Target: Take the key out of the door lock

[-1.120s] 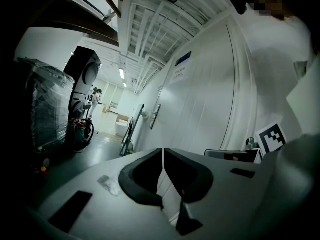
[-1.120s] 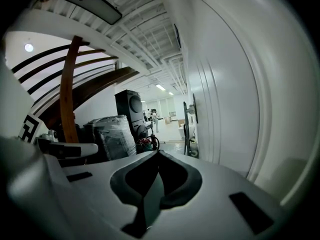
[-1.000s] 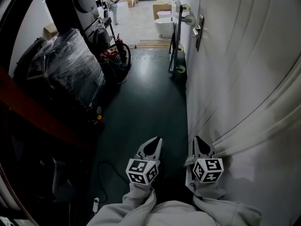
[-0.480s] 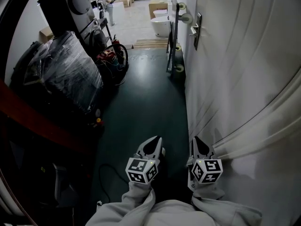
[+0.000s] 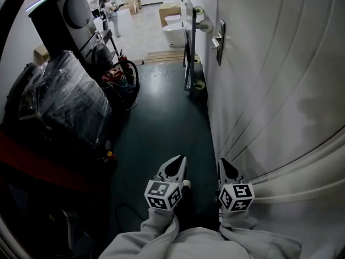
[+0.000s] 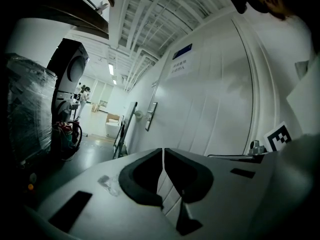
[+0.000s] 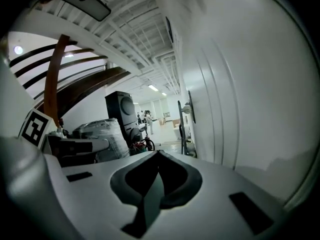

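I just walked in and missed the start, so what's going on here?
A person carries the left hand-held gripper and the right hand-held gripper, both shut and empty, low beside the white wall. The door handle and lock plate sit far ahead along that wall, not yet reached. No key can be made out.

Premises: a service corridor in a warehouse or trade-showroom building, not a dwelling. Reference point is the white panelled door [image 5: 269, 63] with its lock plate [image 5: 220, 34] and a blue sign [image 6: 182, 51].

- Facing the door, across a dark green floor [image 5: 161, 128]: a load wrapped in plastic film [image 5: 64, 99], a tall black cabinet with a round face [image 5: 67, 15], and coiled red hose [image 5: 121, 74].
- Just beyond the door, against the same wall: a wheeled frame [image 5: 188, 42].
- Further beyond: a bright area with a white tub [image 5: 173, 34], a cardboard box [image 5: 170, 12] and a person [image 5: 112, 12].
- Above the door: an exposed beamed ceiling [image 6: 145, 29] with a strip light [image 6: 111, 69].
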Motion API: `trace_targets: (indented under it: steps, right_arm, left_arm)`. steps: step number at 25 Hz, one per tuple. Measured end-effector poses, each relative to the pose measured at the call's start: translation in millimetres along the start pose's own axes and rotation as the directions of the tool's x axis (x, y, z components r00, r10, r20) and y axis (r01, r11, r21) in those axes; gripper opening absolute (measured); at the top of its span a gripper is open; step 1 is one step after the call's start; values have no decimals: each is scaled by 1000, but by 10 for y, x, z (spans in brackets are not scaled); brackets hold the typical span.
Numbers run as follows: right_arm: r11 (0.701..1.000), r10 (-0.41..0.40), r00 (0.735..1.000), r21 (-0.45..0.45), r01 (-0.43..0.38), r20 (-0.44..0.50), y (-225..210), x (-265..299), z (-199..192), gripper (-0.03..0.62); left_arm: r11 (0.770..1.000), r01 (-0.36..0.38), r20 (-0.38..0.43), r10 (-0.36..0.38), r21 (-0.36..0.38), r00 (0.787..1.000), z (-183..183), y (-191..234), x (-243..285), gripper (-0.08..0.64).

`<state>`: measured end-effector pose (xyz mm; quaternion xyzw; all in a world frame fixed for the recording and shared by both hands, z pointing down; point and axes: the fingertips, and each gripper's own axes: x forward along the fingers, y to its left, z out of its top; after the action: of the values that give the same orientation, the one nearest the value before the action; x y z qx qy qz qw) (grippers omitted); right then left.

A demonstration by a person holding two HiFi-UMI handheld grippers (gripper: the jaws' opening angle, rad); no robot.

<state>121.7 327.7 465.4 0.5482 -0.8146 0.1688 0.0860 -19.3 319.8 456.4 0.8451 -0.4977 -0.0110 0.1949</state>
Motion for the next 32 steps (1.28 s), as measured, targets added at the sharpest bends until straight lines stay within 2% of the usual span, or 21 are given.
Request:
trace_targets:
  steps: [16,25,32]
  right_arm:
    - [996,-92,995,18,92,31,-338,1205,588,52]
    - [993,-118,993,22,117,25,-373,1535,670,52]
    - [995,-96,995,24,95,15,-233,1808,627,52]
  left_arm:
    - [999,41,5,-41,21,999,636,901,1072,23]
    - [998,56,-4,-56,10,998,706,1158,1324,23]
    - [998,55,-15,-55,10,998,683,1357,1377,23]
